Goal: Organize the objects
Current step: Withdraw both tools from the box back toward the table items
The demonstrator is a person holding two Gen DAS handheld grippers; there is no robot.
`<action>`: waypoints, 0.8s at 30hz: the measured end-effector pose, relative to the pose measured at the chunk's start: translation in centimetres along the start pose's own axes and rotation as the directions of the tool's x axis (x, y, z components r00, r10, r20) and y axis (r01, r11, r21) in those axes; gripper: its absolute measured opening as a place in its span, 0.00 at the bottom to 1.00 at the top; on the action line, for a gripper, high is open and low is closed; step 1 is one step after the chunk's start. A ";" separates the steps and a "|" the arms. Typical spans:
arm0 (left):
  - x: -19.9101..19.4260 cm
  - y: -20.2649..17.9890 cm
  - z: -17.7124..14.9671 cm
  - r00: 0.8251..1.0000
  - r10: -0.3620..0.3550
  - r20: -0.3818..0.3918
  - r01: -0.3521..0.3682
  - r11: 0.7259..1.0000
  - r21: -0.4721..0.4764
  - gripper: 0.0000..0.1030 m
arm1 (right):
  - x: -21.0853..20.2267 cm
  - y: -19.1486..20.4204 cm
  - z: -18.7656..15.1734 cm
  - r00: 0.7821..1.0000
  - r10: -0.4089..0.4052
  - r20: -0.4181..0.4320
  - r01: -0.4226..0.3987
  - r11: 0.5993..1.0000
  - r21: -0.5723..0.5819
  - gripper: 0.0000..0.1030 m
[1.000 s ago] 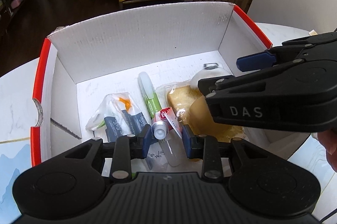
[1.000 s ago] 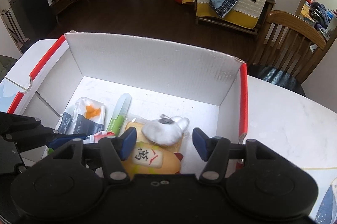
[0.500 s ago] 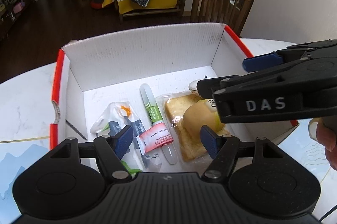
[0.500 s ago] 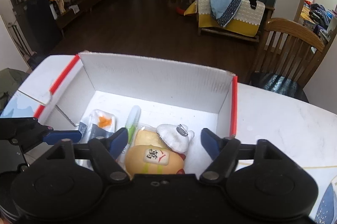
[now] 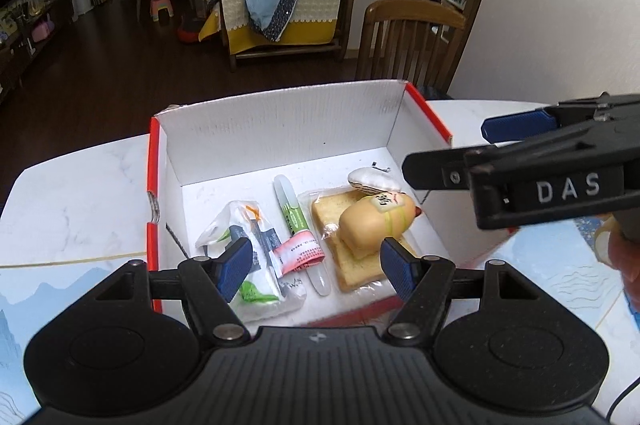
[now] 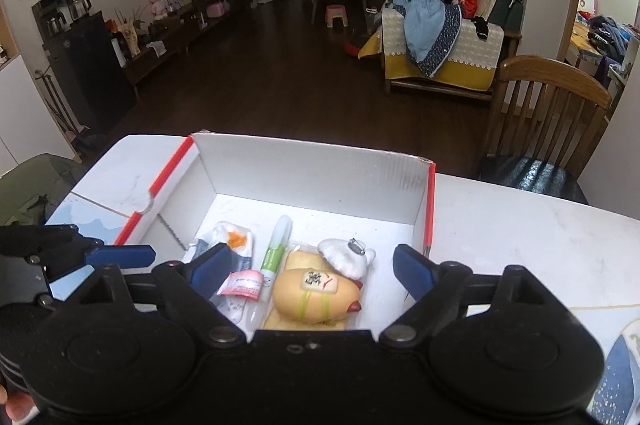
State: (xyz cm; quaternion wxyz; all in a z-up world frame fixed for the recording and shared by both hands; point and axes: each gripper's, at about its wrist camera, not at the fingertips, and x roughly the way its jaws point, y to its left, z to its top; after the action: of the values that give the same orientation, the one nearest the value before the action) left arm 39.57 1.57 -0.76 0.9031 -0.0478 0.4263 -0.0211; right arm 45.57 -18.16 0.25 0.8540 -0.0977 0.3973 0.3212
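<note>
A white cardboard box [image 5: 280, 113] with red edges stands on the table. Inside lie a plastic packet [image 5: 240, 225], a green-and-white tube [image 5: 290, 209], a pink-labelled tube [image 5: 300, 253], a bagged bread slice [image 5: 328, 209], a yellow plush toy [image 5: 372, 221] on the bread, and a small white plush [image 5: 374, 179]. My left gripper [image 5: 316, 269] hangs open above the box's near side, nothing between its pads. My right gripper [image 6: 311, 269] hovers over the yellow plush toy [image 6: 316, 295], its jaws opening and well clear of it. The right gripper's fingers [image 5: 520, 181] reach in from the right.
The box sits on a white marble table [image 5: 80, 193] with a blue-patterned mat [image 5: 560, 265] at the near edge. A wooden chair [image 6: 548, 109] stands behind the table's far right corner. A person's hand [image 5: 628, 257] holds the right gripper.
The left gripper let go of the pink-labelled tube, which now lies in the box. Both grippers opened wider and rose up and back from the box.
</note>
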 end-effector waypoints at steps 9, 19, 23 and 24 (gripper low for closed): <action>-3.8 -0.4 -1.7 0.999 -0.014 0.033 0.014 1.000 0.001 0.73 | -3.7 1.8 -1.7 0.998 0.052 0.037 -0.051 0.998 -0.038 0.98; -7.7 -0.7 -4.1 0.997 -0.026 0.072 0.025 1.000 0.020 0.82 | -8.2 3.4 -4.1 0.992 0.097 0.080 -0.093 0.994 -0.056 0.99; -9.0 -0.8 -5.2 0.996 -0.044 0.078 0.042 0.999 0.016 0.85 | -10.0 3.9 -5.1 0.988 0.119 0.098 -0.115 0.992 -0.050 0.99; -9.4 -0.9 -5.6 0.996 -0.043 0.082 0.041 0.999 0.017 0.86 | -10.4 4.0 -5.4 0.987 0.123 0.104 -0.118 0.992 -0.046 0.99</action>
State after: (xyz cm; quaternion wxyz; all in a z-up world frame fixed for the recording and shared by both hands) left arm 29.32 1.04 3.01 0.9196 -0.0506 0.3873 -0.0414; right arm 34.75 -22.26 4.69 0.8509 -0.0733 0.3498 0.3850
